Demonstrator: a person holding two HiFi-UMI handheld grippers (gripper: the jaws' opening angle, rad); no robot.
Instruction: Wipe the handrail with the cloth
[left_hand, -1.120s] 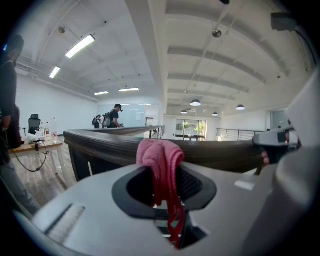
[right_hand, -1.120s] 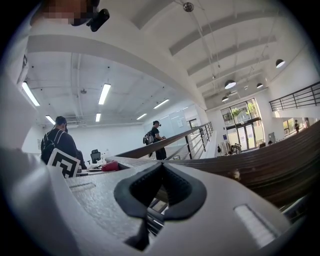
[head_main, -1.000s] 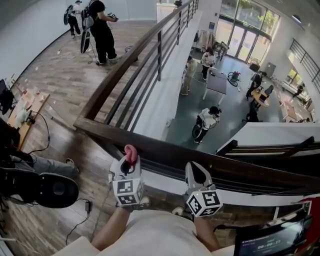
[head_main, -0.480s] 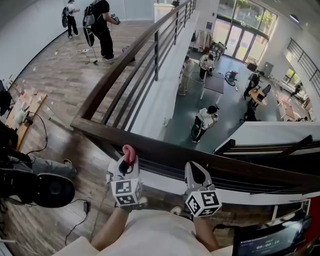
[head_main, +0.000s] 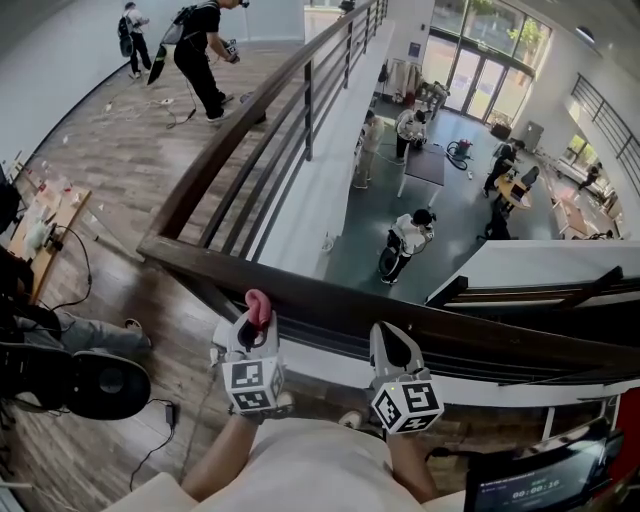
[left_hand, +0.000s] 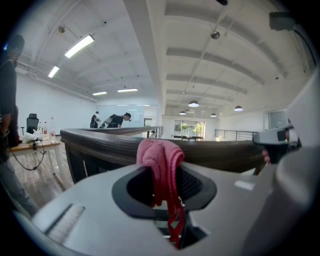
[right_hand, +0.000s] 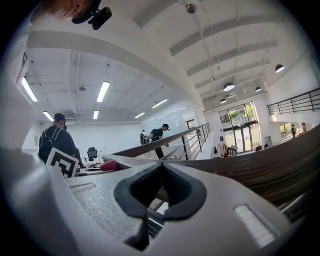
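The handrail runs crosswise in front of me, its long axis left to right. At its left end it meets a corner, where a second stretch leads away from me. My left gripper is clamped on the pink cloth, which sits near that corner end. The bunched cloth points up and forward at the rail's near edge. From the head view I cannot tell whether it touches the wood.

The left gripper view adds the rest. The cloth rises in a wad above the jaws, a thin tail hangs down between them, and the handrail crosses just behind.

My right gripper hangs beside the left one with its jaws together on nothing. Its own view shows the handrail sweeping off to the right.

The rail top is bare from the corner to the right edge. Beyond it lies the lower floor.
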